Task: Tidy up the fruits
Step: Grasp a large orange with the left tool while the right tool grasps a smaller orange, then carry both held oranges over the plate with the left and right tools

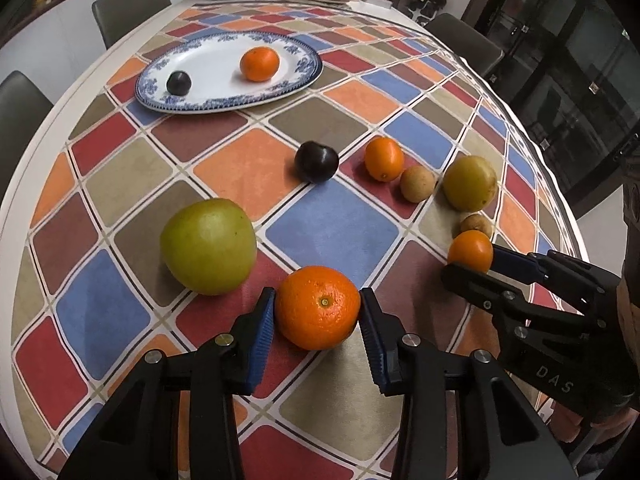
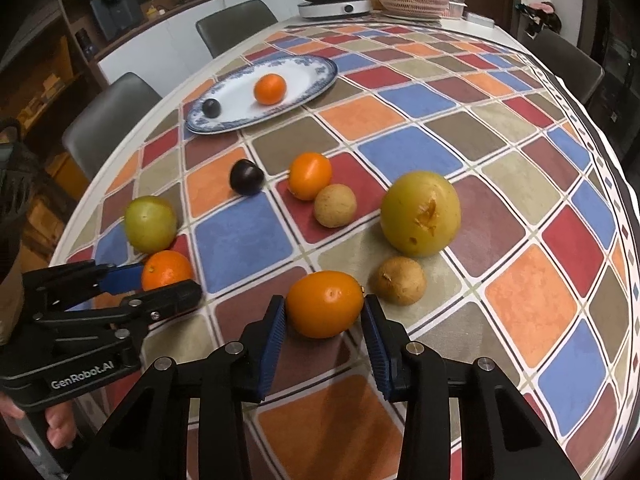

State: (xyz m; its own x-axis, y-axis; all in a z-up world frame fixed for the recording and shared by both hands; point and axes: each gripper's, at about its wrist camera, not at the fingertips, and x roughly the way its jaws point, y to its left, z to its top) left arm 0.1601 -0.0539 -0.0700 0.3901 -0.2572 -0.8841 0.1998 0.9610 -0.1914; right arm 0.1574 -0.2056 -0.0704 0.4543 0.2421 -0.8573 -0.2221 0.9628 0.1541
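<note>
My left gripper (image 1: 318, 306) is shut on a round orange (image 1: 317, 307) that rests on the checked cloth, next to a big green apple (image 1: 208, 246). My right gripper (image 2: 324, 306) is shut on a small oval orange fruit (image 2: 324, 304); it also shows in the left wrist view (image 1: 470, 251). A blue-and-white plate (image 1: 208, 54) at the far left holds an orange (image 1: 259, 64) and a dark plum (image 1: 179, 82). Loose on the cloth lie another plum (image 1: 317, 161), an oval orange fruit (image 1: 384, 159), two small brown fruits (image 2: 335, 205) (image 2: 400, 280) and a yellow-green apple (image 2: 420, 214).
Grey chairs (image 1: 132, 8) stand around the table. At the far end sit a cooker with a steel pan (image 2: 335, 6) and a pink basket (image 2: 414, 2). The table edge (image 1: 24, 160) runs close on the left.
</note>
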